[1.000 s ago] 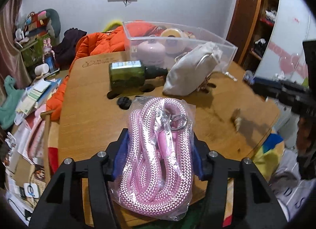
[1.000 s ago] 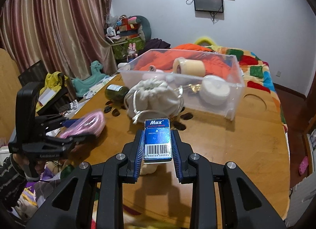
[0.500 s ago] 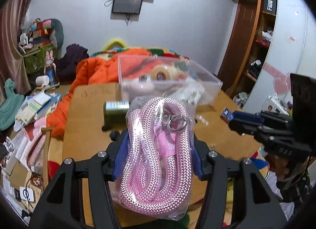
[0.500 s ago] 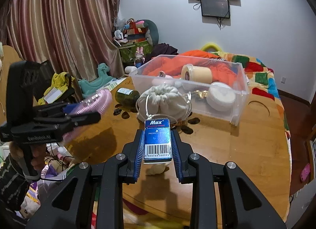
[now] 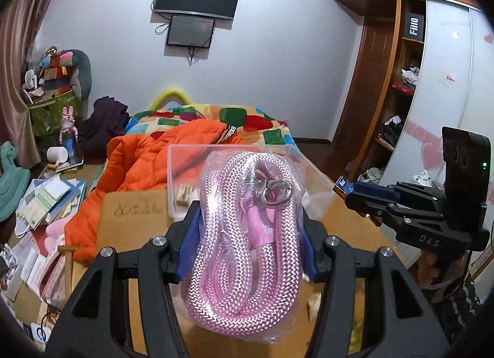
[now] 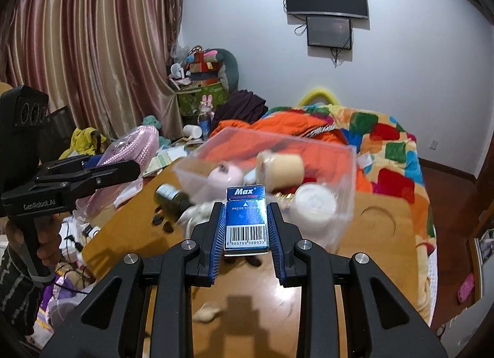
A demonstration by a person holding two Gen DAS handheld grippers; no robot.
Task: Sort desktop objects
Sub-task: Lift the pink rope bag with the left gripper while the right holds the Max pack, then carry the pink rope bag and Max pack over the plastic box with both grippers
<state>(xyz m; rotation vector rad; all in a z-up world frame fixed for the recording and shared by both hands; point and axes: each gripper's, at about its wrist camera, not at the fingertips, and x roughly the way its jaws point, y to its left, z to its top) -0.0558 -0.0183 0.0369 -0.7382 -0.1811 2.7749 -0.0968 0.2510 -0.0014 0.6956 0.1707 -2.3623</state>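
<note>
Both grippers have lifted since a second ago: views now tilt up toward the wall and bed, and the clear bin sits lower and closer under each payload.

Left gripper [image 5: 247,234]: jaws clamped on the coiled pink braided rope in a clear plastic bag [image 5: 244,253], blue pads pressing both flanks. A metal swivel clasp [image 5: 273,193] shows at the top of the coil. Bag held above the table, in front of the clear rectangular plastic bin [image 5: 311,191].

Right gripper [image 6: 245,228]: jaws clamped on the small blue "Max" box with a white barcode label [image 6: 245,219], held upright, barcode end toward the camera. It hangs over the near wall of the bin [image 6: 345,185], just in front of it; whether it is past the rim I cannot tell.

Inside the bin: beige tape roll [image 6: 281,165], white round lid-like item [image 6: 315,203], pale pink rounded object [image 6: 222,177], all motion-blurred.

On the wooden table [image 6: 370,250]: dark green bottle lying on its side [image 6: 173,197] just left of the bin, white drawstring pouch [image 6: 197,211] mostly hidden behind the right gripper's fingers.

Behind the table: orange padded jacket [image 5: 139,166] on a multicoloured patchwork blanket [image 6: 386,139].
</note>
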